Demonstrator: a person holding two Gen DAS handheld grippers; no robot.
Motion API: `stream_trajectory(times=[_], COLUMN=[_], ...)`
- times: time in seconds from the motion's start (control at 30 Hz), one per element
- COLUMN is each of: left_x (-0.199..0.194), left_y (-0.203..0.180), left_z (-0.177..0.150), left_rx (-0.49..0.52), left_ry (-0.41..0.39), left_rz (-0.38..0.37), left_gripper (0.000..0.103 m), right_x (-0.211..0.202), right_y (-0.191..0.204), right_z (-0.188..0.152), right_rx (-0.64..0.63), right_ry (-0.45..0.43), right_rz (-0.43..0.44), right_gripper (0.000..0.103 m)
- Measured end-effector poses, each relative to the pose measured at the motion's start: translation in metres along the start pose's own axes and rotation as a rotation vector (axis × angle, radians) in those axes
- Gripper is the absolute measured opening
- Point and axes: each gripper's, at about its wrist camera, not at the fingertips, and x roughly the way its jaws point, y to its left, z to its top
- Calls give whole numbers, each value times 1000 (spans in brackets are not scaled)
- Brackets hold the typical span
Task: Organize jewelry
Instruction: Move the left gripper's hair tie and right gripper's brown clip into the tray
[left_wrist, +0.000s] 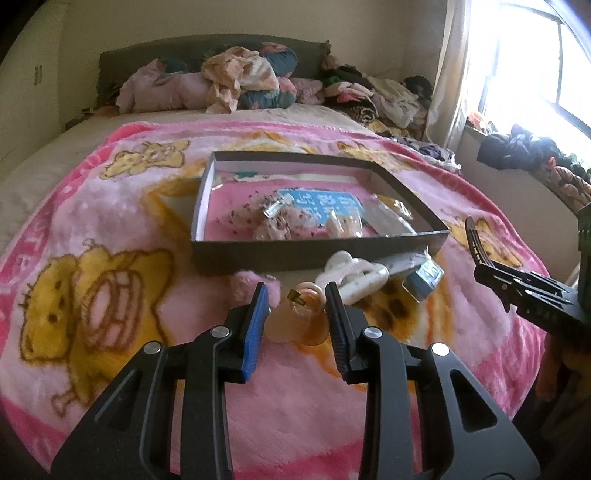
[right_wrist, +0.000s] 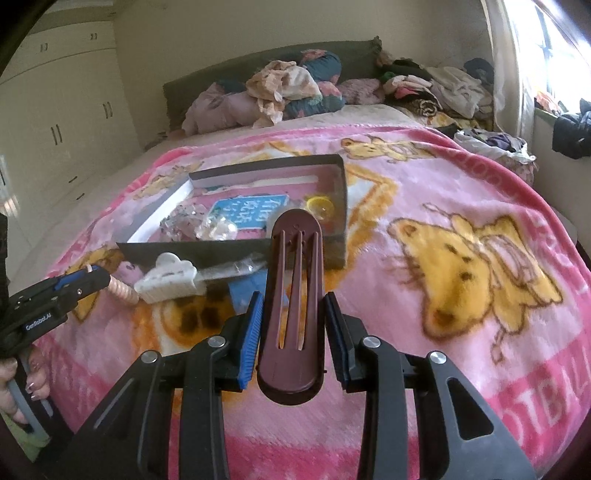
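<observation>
The left gripper (left_wrist: 297, 295) reaches forward low over the pink blanket (left_wrist: 122, 221), its jaws spread apart and holding nothing; a peach coil tie (left_wrist: 303, 317) lies on the blanket between the fingertips, and whether either pad touches it cannot be told. From the right wrist view a hand (right_wrist: 22, 384) with painted nails grips that tool's handle, whose side reads "GenRobot.AI". The right gripper (right_wrist: 293, 314) is raised over the blanket, clamped on a maroon clip (right_wrist: 291, 295) that stands up between its pads and points toward the box (left_wrist: 317, 247). Inside the box a blue card (right_wrist: 243, 214) carries white writing too blurred to read. The blanket's edge shows the letters "OTBAL". A white claw clip (left_wrist: 354, 275) lies just before the box.
</observation>
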Motion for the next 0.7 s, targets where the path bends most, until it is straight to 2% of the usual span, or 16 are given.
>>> stream_trajectory(times=[0.57, 0.6, 0.63, 0.7], left_x=[0, 3, 4, 7], left_y=[15, 15, 15, 15], left_z=[46, 50, 53, 58], left_rx=[-25, -24, -24, -24], left_ry=[-72, -75, -78, -77], left_rz=[11, 12, 10, 9], left_gripper=[23, 23, 12, 12], right_x=[16, 17, 18, 20], right_y=[20, 20, 20, 21], right_z=[34, 37, 40, 45], right_rx=[-39, -41, -42, -47], right_ry=[-23, -26, -28, -33], right_rz=[34, 35, 36, 36], right_gripper=[32, 32, 32, 32])
